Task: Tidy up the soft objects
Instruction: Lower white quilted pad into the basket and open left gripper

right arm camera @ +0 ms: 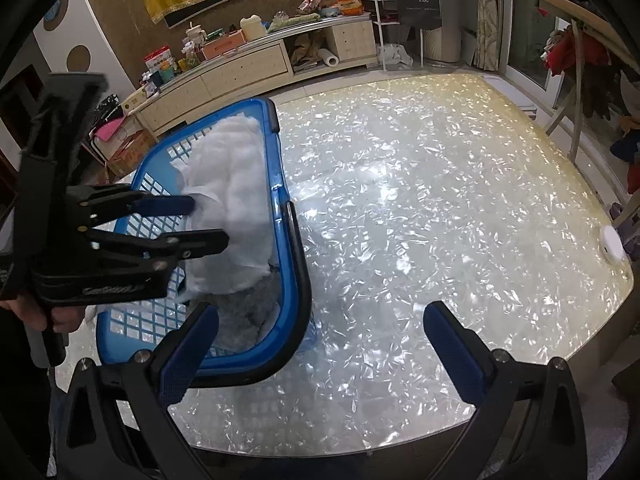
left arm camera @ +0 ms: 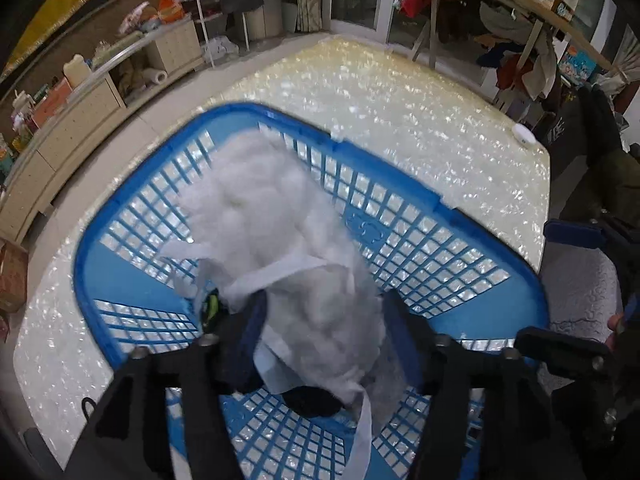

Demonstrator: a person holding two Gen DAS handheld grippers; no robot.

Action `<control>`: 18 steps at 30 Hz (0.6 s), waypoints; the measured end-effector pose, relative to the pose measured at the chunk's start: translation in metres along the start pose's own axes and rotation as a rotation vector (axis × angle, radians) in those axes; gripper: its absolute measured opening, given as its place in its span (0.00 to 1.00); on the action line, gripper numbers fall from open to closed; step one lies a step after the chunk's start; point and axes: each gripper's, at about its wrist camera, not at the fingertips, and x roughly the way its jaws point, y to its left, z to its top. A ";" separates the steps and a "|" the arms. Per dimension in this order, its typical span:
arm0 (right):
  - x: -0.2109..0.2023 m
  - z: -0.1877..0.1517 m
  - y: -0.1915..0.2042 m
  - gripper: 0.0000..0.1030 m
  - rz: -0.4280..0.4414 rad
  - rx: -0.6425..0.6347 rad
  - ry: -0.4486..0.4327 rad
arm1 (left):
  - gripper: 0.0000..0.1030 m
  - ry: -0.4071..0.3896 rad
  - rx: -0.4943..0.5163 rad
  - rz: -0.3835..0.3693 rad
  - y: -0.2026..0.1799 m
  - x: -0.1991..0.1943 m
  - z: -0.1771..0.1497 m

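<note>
A blue plastic basket (left arm camera: 404, 240) stands on the shiny pearl table (left arm camera: 400, 112). A white fluffy wad of stuffing with thin white fabric (left arm camera: 280, 240) hangs inside the basket, blurred by motion. My left gripper (left arm camera: 324, 316) has its fingers on both sides of the wad's near end, jaws parted around it. In the right wrist view the left gripper (right arm camera: 208, 222) reaches into the basket (right arm camera: 296, 264) against the wad (right arm camera: 232, 208). My right gripper (right arm camera: 320, 320) is open and empty above the table beside the basket's right rim.
A small white round disc (right arm camera: 612, 246) lies near the table's right edge. A dark item (left arm camera: 312, 400) lies on the basket floor. A low cabinet (right arm camera: 248, 64) with clutter stands behind the table. A clothes rack (left arm camera: 520, 40) stands at the far right.
</note>
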 end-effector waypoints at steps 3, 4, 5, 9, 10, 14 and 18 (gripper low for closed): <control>-0.008 0.000 0.000 1.00 -0.001 0.005 -0.012 | 0.79 -0.037 -0.014 0.001 -0.001 -0.018 -0.002; -0.011 -0.001 0.001 1.00 -0.001 0.005 -0.015 | 0.79 -0.048 -0.019 0.003 0.000 -0.025 -0.003; -0.013 -0.001 0.002 1.00 -0.001 0.004 -0.017 | 0.80 -0.056 -0.022 0.003 0.001 -0.030 -0.004; -0.024 -0.002 0.012 1.00 0.004 -0.015 -0.030 | 0.84 -0.089 -0.024 0.026 -0.001 -0.054 -0.011; -0.024 -0.002 0.013 1.00 0.004 -0.018 -0.034 | 0.84 -0.097 -0.026 0.034 -0.001 -0.059 -0.014; -0.030 -0.001 0.022 1.00 0.005 -0.034 -0.049 | 0.86 -0.131 -0.051 0.047 0.001 -0.080 -0.025; -0.036 -0.001 0.033 1.00 0.005 -0.057 -0.058 | 0.86 -0.171 -0.068 0.075 0.004 -0.102 -0.038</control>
